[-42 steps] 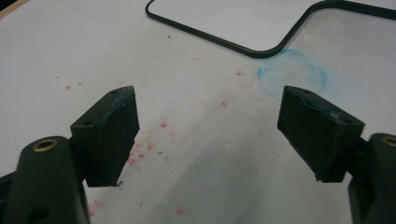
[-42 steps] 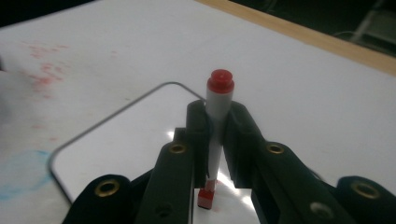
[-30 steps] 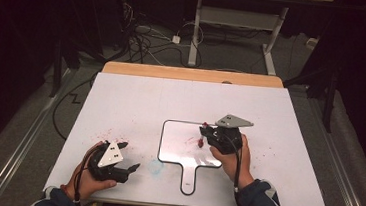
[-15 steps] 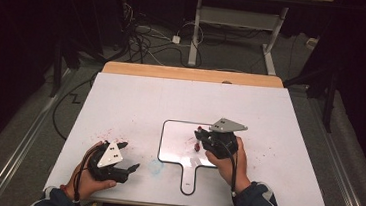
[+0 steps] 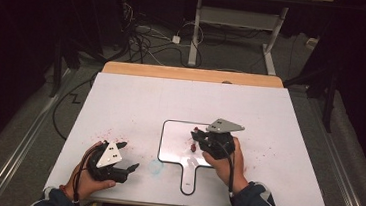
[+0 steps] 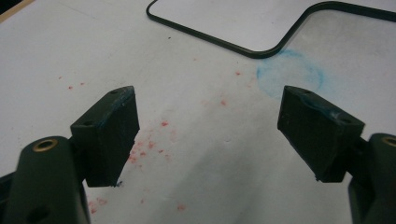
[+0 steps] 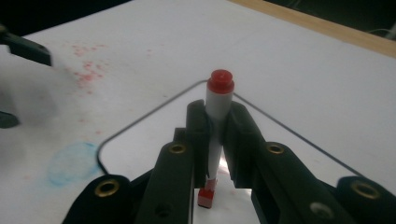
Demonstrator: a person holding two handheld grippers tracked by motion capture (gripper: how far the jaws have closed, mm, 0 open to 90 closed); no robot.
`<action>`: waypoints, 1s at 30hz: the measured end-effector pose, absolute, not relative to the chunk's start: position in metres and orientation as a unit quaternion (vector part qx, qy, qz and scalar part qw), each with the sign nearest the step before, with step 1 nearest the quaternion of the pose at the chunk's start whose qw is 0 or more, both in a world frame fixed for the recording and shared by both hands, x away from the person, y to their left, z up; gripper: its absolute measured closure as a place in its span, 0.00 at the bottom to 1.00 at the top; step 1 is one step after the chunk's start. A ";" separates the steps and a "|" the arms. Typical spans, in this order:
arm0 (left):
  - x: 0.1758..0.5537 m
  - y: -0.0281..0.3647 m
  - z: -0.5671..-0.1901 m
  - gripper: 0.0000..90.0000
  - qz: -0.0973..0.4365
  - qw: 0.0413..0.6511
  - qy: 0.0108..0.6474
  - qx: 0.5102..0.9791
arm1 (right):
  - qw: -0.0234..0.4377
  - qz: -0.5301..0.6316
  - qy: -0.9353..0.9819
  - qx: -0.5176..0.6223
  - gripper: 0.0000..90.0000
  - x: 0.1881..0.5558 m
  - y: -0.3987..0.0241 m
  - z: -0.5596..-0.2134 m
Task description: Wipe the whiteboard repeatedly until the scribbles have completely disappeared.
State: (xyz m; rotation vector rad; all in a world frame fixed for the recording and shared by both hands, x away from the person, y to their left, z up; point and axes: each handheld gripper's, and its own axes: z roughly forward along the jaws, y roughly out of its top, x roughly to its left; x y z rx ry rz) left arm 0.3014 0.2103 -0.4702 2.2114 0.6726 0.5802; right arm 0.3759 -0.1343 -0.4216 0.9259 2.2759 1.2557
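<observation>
A small whiteboard (image 5: 178, 132) with a black rim and a handle lies on the white table. My right gripper (image 5: 199, 138) hovers over its right half, shut on a marker (image 5: 196, 131). In the right gripper view the marker (image 7: 218, 105) is white with a red end. It stands between the jaws of the right gripper (image 7: 217, 121), and its lower end points down at the whiteboard (image 7: 154, 135). My left gripper (image 5: 129, 155) rests near the table's front left, open. In the left gripper view nothing lies between the pads of the left gripper (image 6: 210, 126).
A blue smudge (image 5: 155, 167) marks the table just left of the board's handle; the blue smudge (image 6: 289, 72) lies ahead of the left jaws. Red specks (image 5: 105, 131) dot the table near the left hand. A wooden edge (image 5: 193, 74) runs along the table's far side.
My right gripper has shifted a little to the left over the whiteboard, the marker still in it. The left hand has stayed put.
</observation>
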 end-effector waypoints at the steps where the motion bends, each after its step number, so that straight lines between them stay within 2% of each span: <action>1: 0.301 0.210 -0.470 0.21 0.227 0.370 0.262 0.862 | 0.195 0.444 0.807 0.337 0.91 0.378 -0.140 -0.421; 3: 0.302 0.209 -0.470 0.21 0.226 0.369 0.262 0.863 | 0.208 0.435 0.805 0.345 0.91 0.380 -0.150 -0.420; 8: 0.302 0.207 -0.471 0.21 0.225 0.366 0.259 0.865 | 0.193 0.437 0.809 0.343 0.91 0.376 -0.156 -0.419; 12: 0.303 0.207 -0.471 0.21 0.224 0.367 0.260 0.865 | 0.213 0.419 0.815 0.339 0.91 0.375 -0.163 -0.416; 14: 0.303 0.207 -0.471 0.21 0.224 0.366 0.260 0.865 | 0.209 0.428 0.809 0.344 0.91 0.378 -0.165 -0.418; 19: 0.303 0.207 -0.471 0.21 0.223 0.366 0.256 0.866 | 0.200 0.455 0.797 0.343 0.91 0.388 -0.154 -0.424; 27: 0.303 0.209 -0.472 0.21 0.221 0.368 0.259 0.865 | 0.220 0.462 0.783 0.353 0.91 0.402 -0.146 -0.427; 30: 0.303 0.208 -0.471 0.21 0.221 0.369 0.258 0.865 | 0.191 0.478 0.786 0.342 0.91 0.397 -0.137 -0.429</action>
